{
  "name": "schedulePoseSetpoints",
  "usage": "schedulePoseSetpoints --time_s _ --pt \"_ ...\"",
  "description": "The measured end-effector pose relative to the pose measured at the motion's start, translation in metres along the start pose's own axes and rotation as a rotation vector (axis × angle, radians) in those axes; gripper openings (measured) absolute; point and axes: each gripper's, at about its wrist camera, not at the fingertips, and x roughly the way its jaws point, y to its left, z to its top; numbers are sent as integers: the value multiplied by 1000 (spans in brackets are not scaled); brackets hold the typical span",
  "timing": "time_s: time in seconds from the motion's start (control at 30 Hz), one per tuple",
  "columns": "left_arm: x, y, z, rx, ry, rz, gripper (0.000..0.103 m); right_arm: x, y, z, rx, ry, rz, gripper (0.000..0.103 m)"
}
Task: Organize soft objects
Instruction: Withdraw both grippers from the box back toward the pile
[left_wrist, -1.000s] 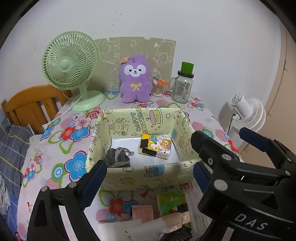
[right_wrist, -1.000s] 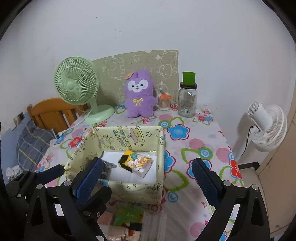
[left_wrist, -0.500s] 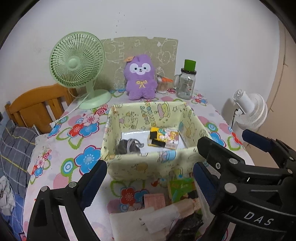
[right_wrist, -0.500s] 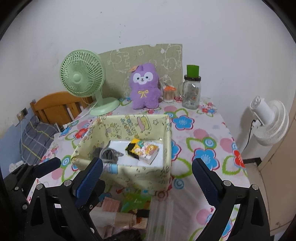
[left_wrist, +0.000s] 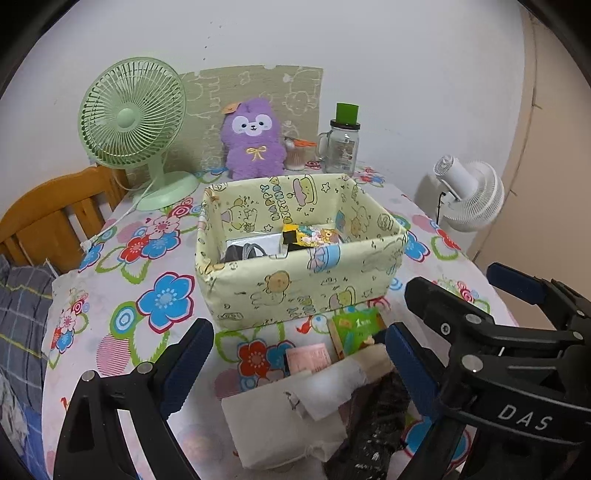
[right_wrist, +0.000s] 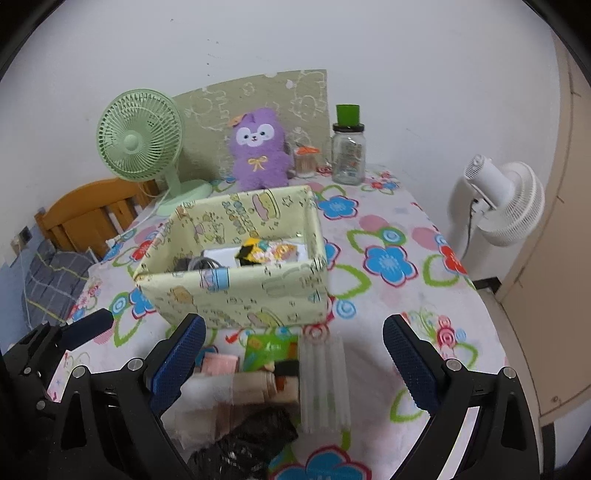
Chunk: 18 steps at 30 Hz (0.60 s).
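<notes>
Left wrist view: left gripper (left_wrist: 297, 360) fingers spread wide, blue ribbed pads (left_wrist: 188, 363), nothing held, hovering over the pile at the near edge of the floral-print tabletop (left_wrist: 122, 317). Right gripper (left_wrist: 517, 295) enters from the right, black body marked "DAS", also spread and empty. Pile under the fingers: white folded soft cloth (left_wrist: 291, 413), crumpled; black speckled fabric bundle (left_wrist: 373, 428) beside it on its right; pink small packet (left_wrist: 308, 360); green printed packet (left_wrist: 356, 328) with a "1" on it, touching the box's near wall. Pale yellow cartoon-print fabric box (left_wrist: 295, 288), rectangular, long axis left-right, mid-tabletop; "HAPPY BIRTHDAY" on inner far wall. Inside: grey soft item (left_wrist: 240, 253) at left, yellow-black cartoon pouch (left_wrist: 306, 236) at right. Far edge: purple plush toy (left_wrist: 253, 138), fuzzy, upright, facing camera; green plastic desk fan (left_wrist: 133, 122) at far left corner; clear glass jar with green lid (left_wrist: 343, 142).

Right wrist view: right gripper (right_wrist: 291, 360) wide apart, blue pads (right_wrist: 410, 363), gripping nothing, above the same pile. Left gripper (right_wrist: 55, 347) at lower left. Clear ribbed plastic sleeve (right_wrist: 323, 384), long axis toward the box, just right of the green packet (right_wrist: 271, 349). Black bundle (right_wrist: 240, 443) nearest the near edge. Fabric box (right_wrist: 240, 288) seen corner-on. White standing fan (right_wrist: 502, 206) off the tabletop's right edge.
</notes>
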Motion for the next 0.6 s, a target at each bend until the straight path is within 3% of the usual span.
schedulePoseSetpoints --time_s 0.6 --pt "7 6 -22 92 55 -105 94 -9 11 -35 83 64 -82 98"
